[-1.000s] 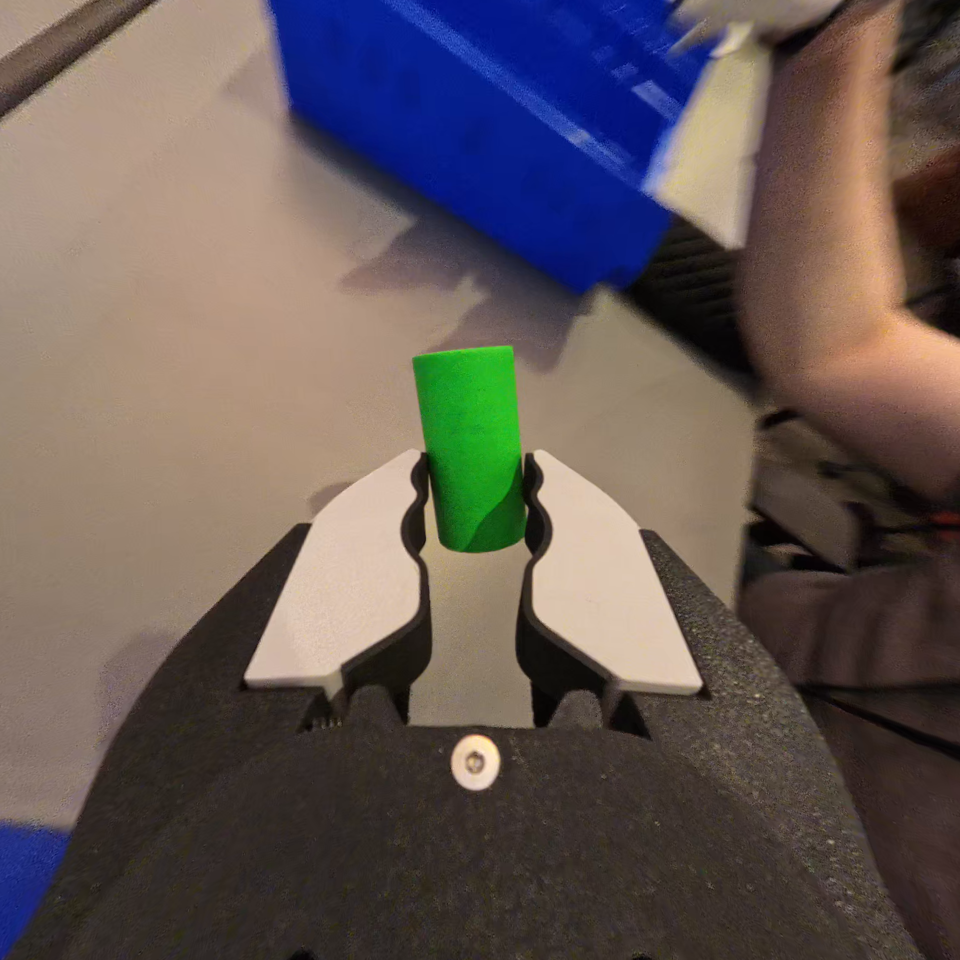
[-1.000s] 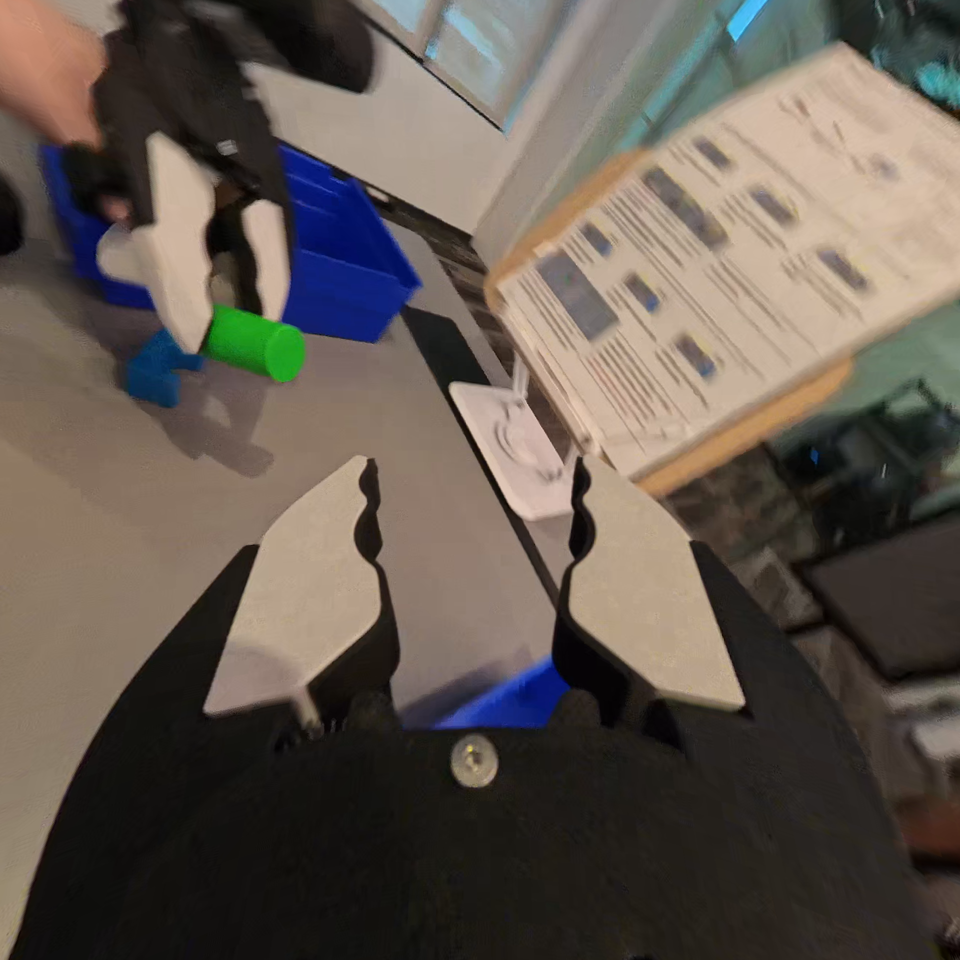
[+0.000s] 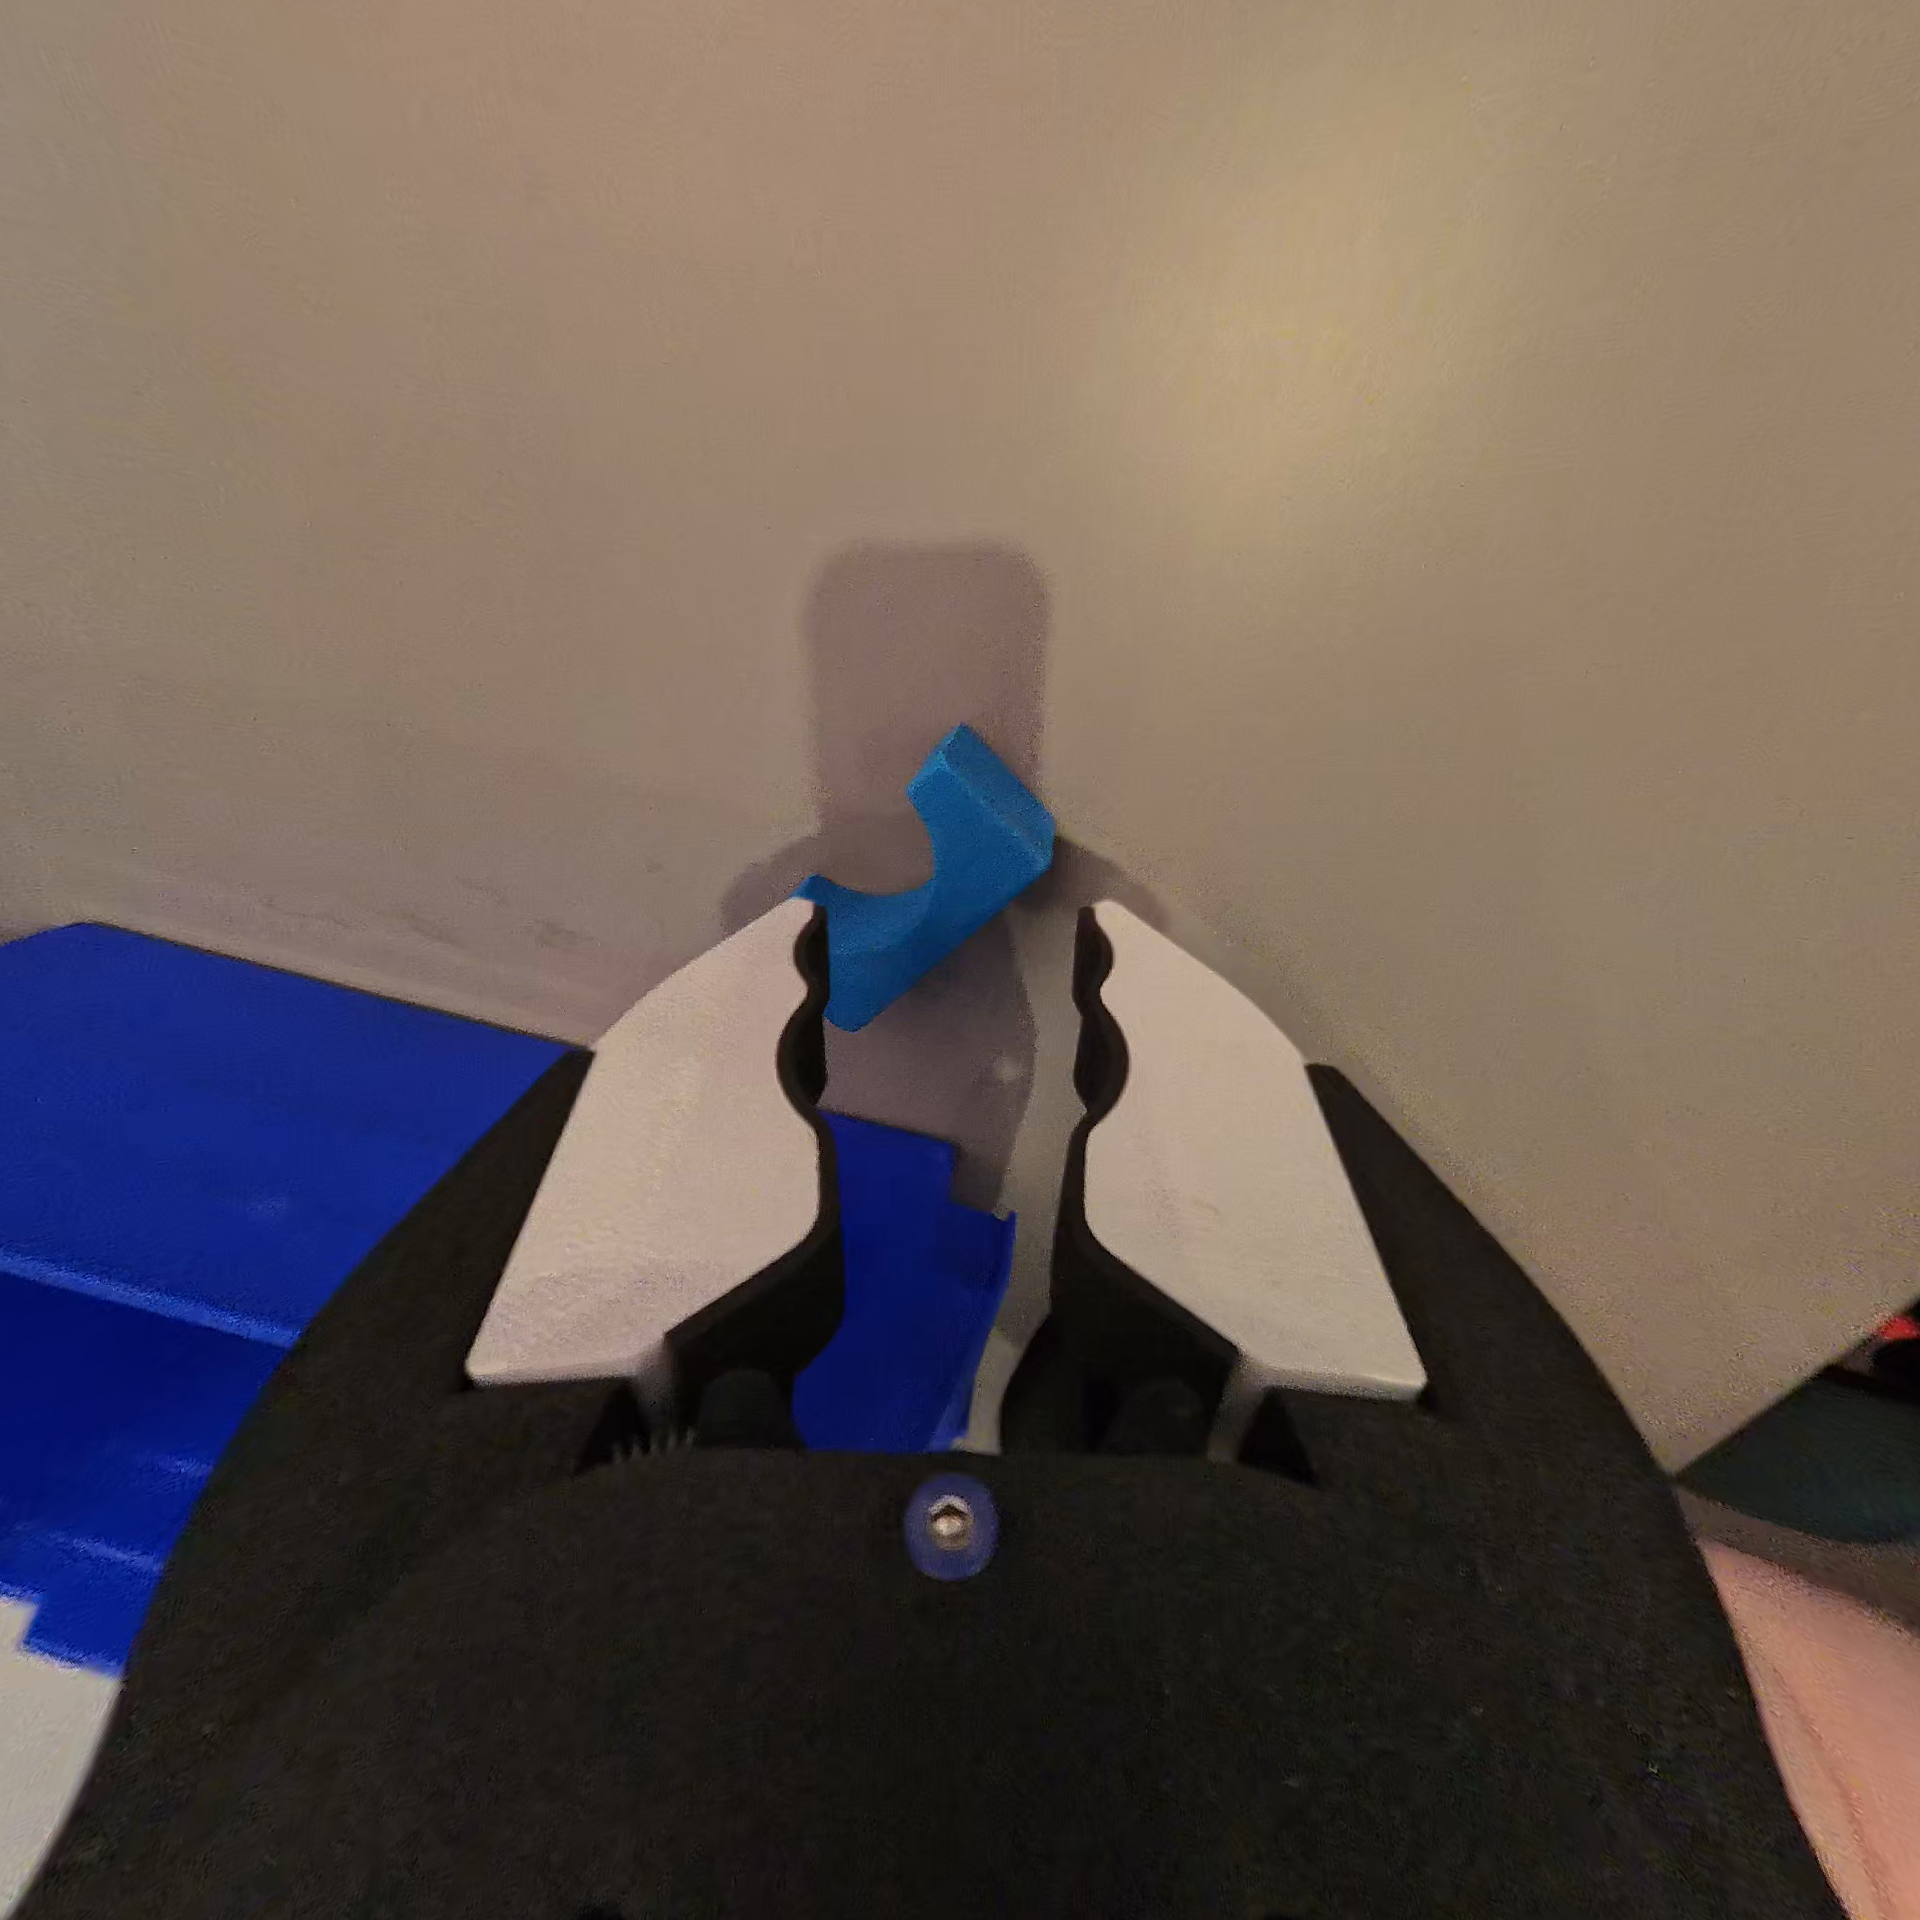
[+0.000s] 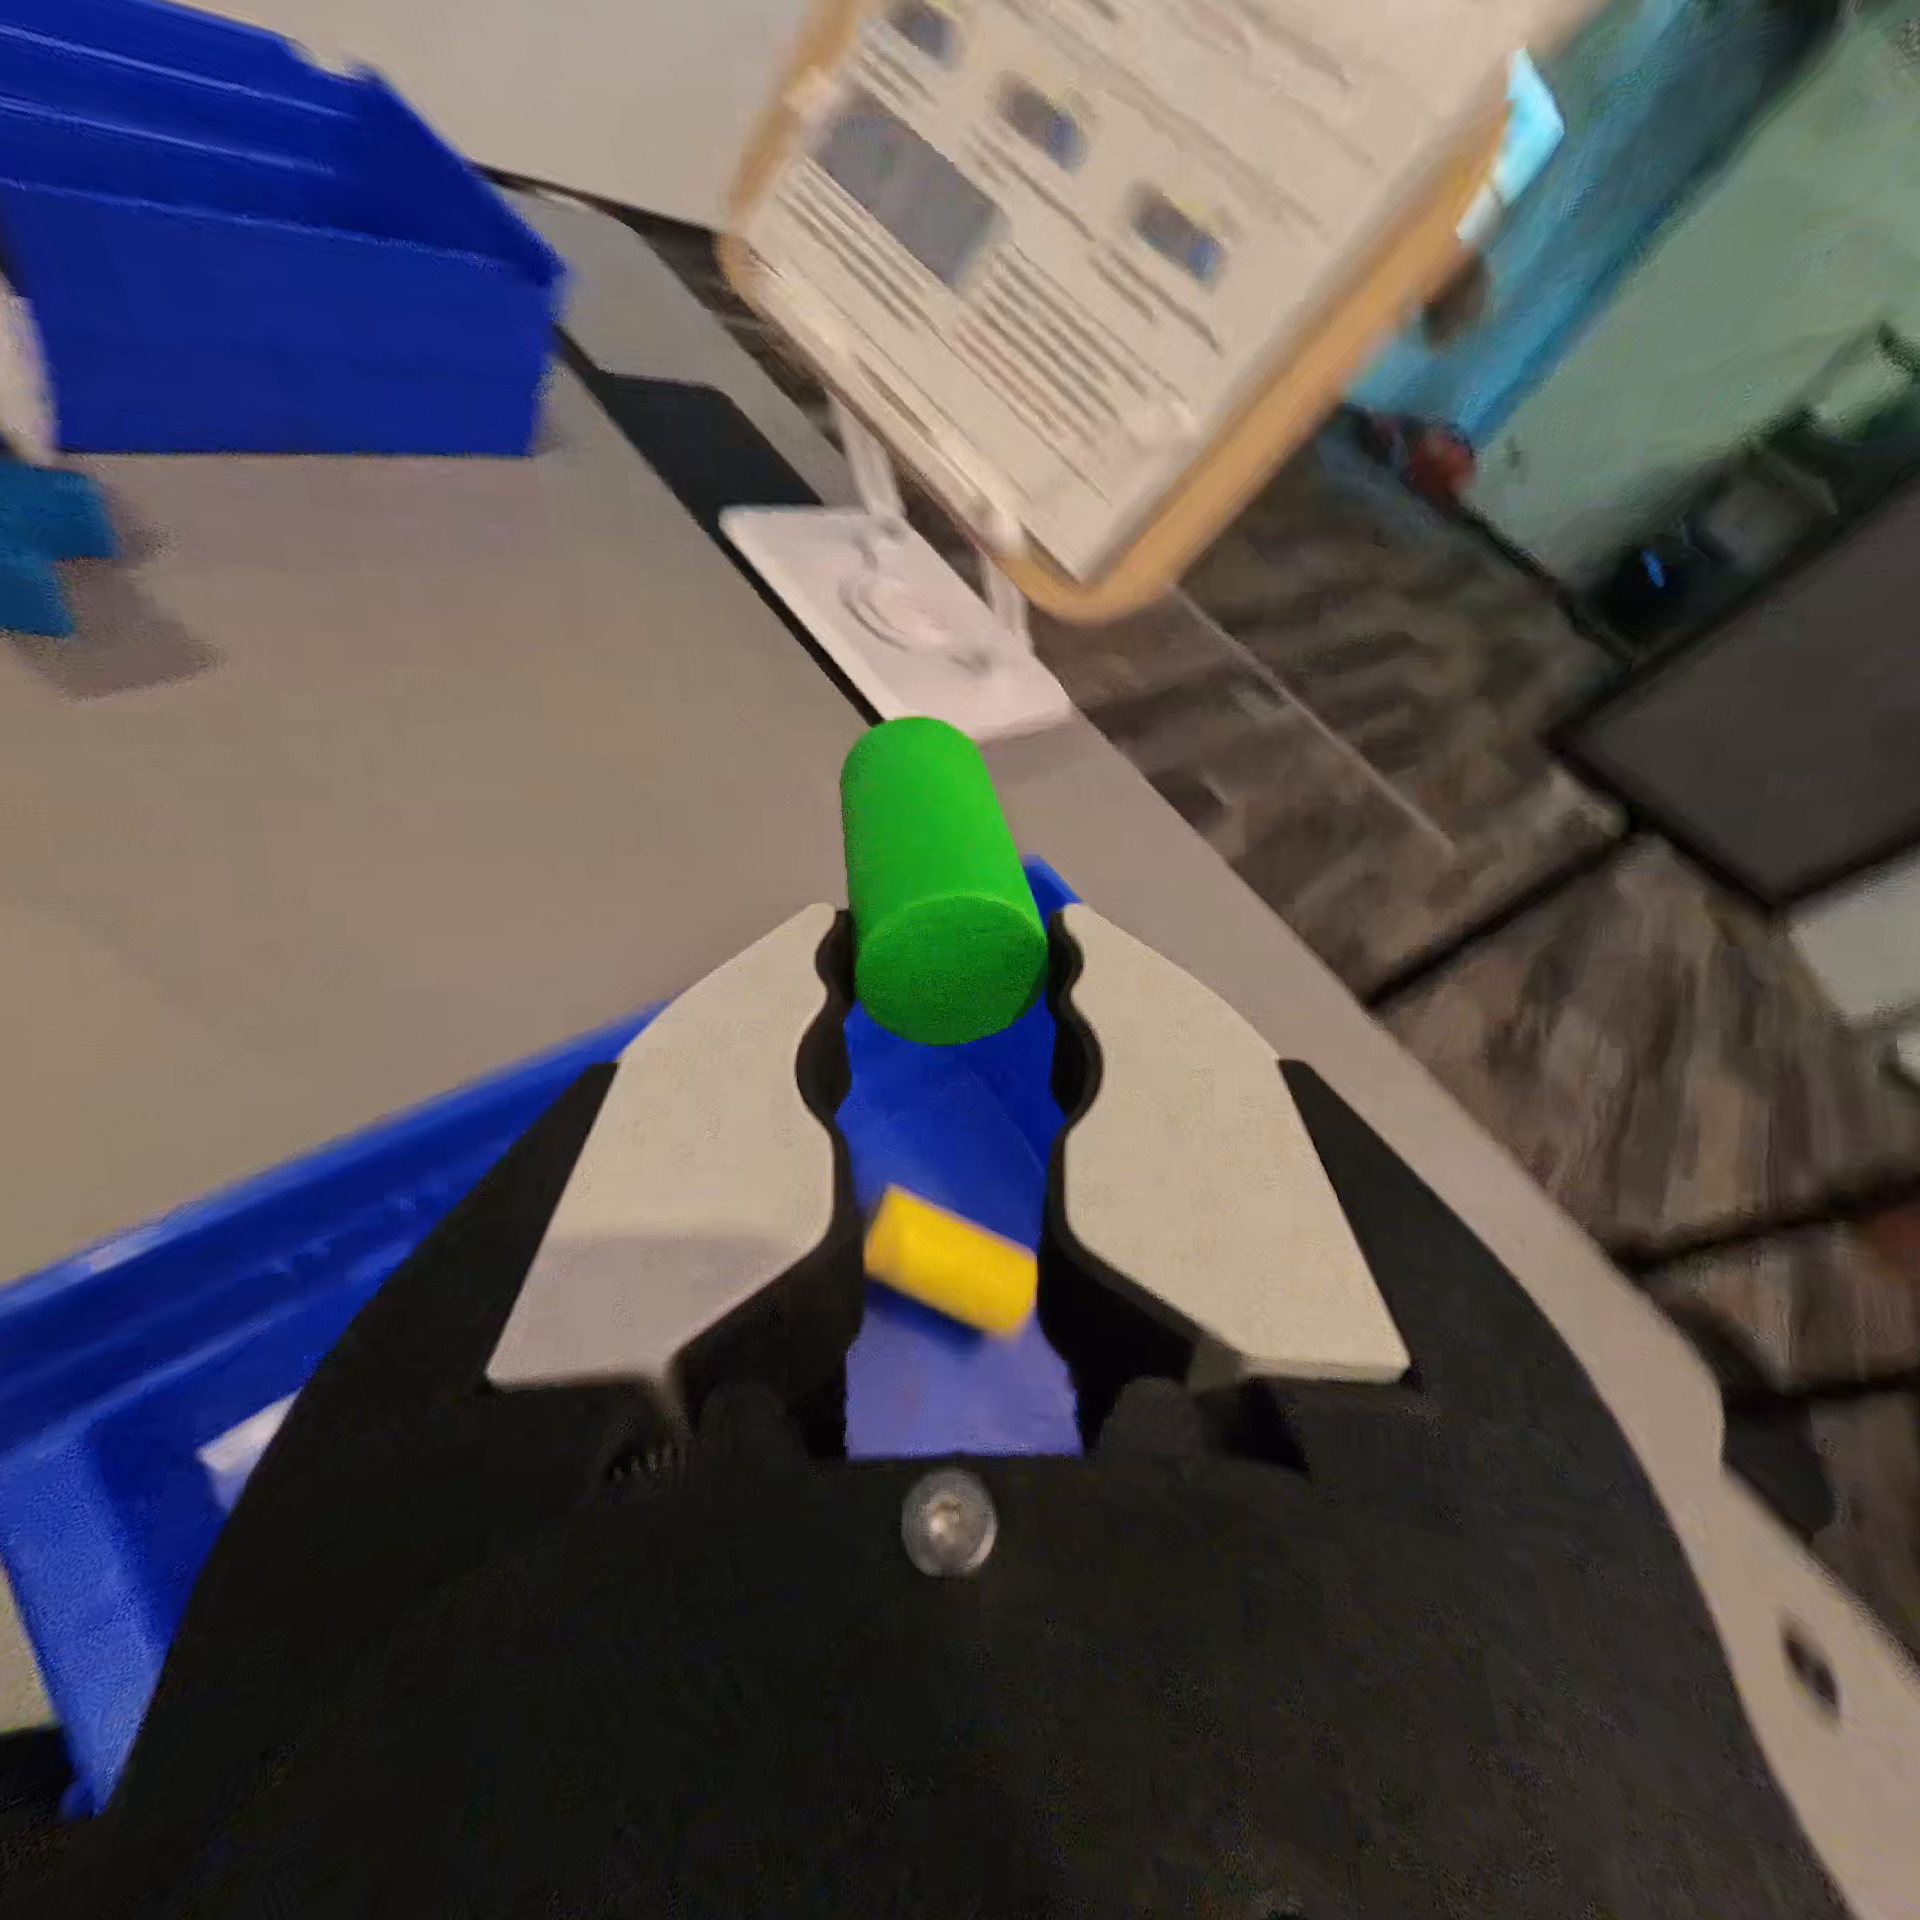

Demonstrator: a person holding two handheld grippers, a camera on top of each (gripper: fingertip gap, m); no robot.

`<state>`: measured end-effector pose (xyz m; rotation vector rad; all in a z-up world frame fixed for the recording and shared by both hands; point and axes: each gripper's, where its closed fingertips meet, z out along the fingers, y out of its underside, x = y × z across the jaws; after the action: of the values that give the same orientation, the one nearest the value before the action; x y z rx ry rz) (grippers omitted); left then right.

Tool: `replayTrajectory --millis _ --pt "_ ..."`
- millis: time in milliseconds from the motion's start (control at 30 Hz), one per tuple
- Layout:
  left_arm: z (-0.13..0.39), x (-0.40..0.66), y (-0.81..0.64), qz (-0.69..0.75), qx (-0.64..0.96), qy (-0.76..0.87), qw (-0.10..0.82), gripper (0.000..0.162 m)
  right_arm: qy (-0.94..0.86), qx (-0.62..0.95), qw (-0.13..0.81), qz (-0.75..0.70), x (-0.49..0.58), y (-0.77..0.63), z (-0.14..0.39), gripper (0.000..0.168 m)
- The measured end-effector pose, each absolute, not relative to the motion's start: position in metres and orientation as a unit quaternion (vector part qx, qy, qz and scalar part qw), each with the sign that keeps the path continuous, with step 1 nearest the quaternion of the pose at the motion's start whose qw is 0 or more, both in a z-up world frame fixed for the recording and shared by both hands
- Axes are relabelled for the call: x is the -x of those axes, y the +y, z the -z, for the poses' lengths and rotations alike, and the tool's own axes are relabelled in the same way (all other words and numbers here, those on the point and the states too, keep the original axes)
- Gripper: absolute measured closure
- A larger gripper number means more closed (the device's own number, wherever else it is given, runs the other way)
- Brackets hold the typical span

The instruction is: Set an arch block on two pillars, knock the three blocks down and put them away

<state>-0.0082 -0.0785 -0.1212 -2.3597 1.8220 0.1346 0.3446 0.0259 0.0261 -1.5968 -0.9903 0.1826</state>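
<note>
In the right wrist view my right gripper (image 4: 945, 925) is shut on a green cylinder (image 4: 925, 883) and holds it over a blue bin (image 4: 260, 1247). A yellow cylinder (image 4: 951, 1273) lies inside that bin. In the left wrist view my left gripper (image 3: 945, 920) is open and empty. A blue arch block (image 3: 966, 842) lies tilted on the grey table just beyond its fingertips, close to the left fingertip (image 3: 790, 935). The arch also shows blurred at the left edge of the right wrist view (image 4: 42, 540).
A blue bin (image 3: 208, 1143) sits under the left side of my left gripper. A second blue bin (image 4: 260, 312) stands at the back left. A wooden board with a printed sheet (image 4: 1091, 260) stands on a white base at the table's right edge (image 4: 1195, 831). The grippers' ends are close to 40 cm from one another.
The green cylinder has passed from my left gripper to my right one. The left gripper has opened and now faces the arch. The right gripper has shut and moved over the bin.
</note>
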Motion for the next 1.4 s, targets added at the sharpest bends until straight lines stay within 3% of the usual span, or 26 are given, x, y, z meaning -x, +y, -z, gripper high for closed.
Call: replayTrajectory --millis 100,267,300,467,567,667,800,933,1033,1100,1333,1400 --pt "0.139 0.016 -0.073 -0.099 0.776 0.621 0.051 0.116 -0.377 0.766 0.517 -0.057 -0.389 0.038 0.015 0.132" --pt "0.158 0.027 -0.072 -0.136 0.773 0.619 0.007 0.138 -0.364 0.875 0.316 -0.032 -0.414 0.031 0.099 0.131" --pt "0.159 0.029 -0.071 -0.142 0.773 0.618 0.001 0.144 -0.371 0.879 0.297 -0.032 -0.412 0.029 0.107 0.132" --pt "0.148 0.016 -0.063 -0.134 0.788 0.600 0.040 0.145 -0.408 0.880 0.238 -0.050 -0.402 0.010 0.126 0.131" --pt "0.128 -0.002 -0.064 -0.064 0.800 0.589 0.091 0.146 -0.397 0.883 0.244 -0.056 -0.403 0.011 0.127 0.129" --pt "0.096 -0.032 -0.072 0.075 0.805 0.569 0.152 0.146 -0.390 0.872 0.295 -0.025 -0.403 0.025 0.109 0.114" --pt "0.043 -0.069 -0.085 0.261 0.774 0.533 0.220 0.146 -0.423 0.779 0.463 -0.007 -0.356 0.038 0.027 0.111" --pt "0.000 -0.089 -0.107 0.416 0.715 0.512 0.232 0.146 -0.536 0.583 0.592 -0.152 -0.229 -0.025 -0.056 0.111" --pt "-0.029 -0.098 -0.115 0.499 0.670 0.489 0.252 0.146 -0.585 0.468 0.590 -0.302 -0.151 -0.091 -0.077 0.111" --pt "-0.047 -0.099 -0.114 0.528 0.643 0.476 0.286 0.146 -0.570 0.480 0.561 -0.360 -0.120 -0.101 -0.074 0.112" --pt "-0.066 -0.097 -0.108 0.512 0.617 0.474 0.362 0.146 -0.525 0.506 0.521 -0.444 -0.080 -0.104 -0.058 0.112" --pt "-0.063 -0.100 -0.109 0.510 0.619 0.477 0.359 0.146 -0.511 0.524 0.518 -0.443 -0.077 -0.100 -0.055 0.120"
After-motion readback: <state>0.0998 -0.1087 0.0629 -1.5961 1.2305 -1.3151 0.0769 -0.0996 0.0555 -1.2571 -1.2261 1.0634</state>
